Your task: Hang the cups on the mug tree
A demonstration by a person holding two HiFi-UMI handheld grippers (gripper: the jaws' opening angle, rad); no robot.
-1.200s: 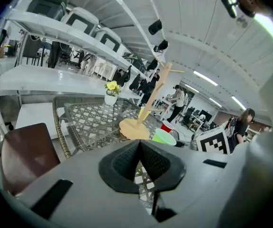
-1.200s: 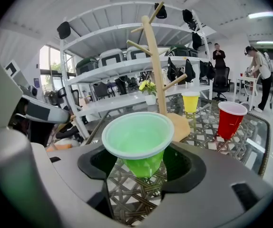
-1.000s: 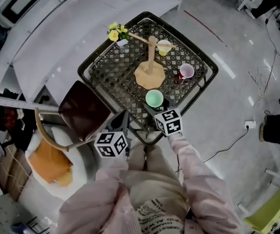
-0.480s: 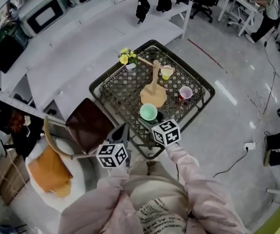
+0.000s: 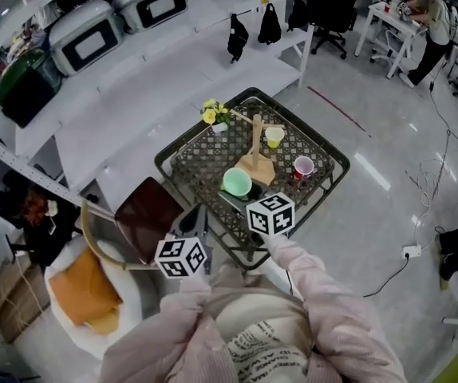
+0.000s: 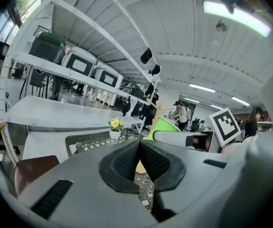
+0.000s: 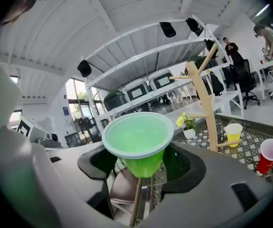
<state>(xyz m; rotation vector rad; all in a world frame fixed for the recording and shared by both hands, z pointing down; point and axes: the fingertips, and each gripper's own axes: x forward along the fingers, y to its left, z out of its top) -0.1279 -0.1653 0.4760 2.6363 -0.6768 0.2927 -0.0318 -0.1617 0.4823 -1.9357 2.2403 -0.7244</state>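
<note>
Green cup sits in the right gripper. The jaws are clenched on its narrow lower part and the mouth of the cup looks upward. In the head view this cup is on the person's side of the mug tree, near its round wooden base but apart from it.

The mug tree stands upright about in the middle of the black lattice bench. A yellow cup hangs at one of its lower pegs, on the side to the right of the post. A red cup stands on the bench to the right of the tree's base, mouth up, not touching it. Behind the tree and to its left, close to the far edge of the bench, is a small white pot with yellow flowers.

The left gripper has its jaws pressed together with nothing between them. It is farther from the mug tree than the right gripper, off the bench, beside a brown chair seat.
</note>
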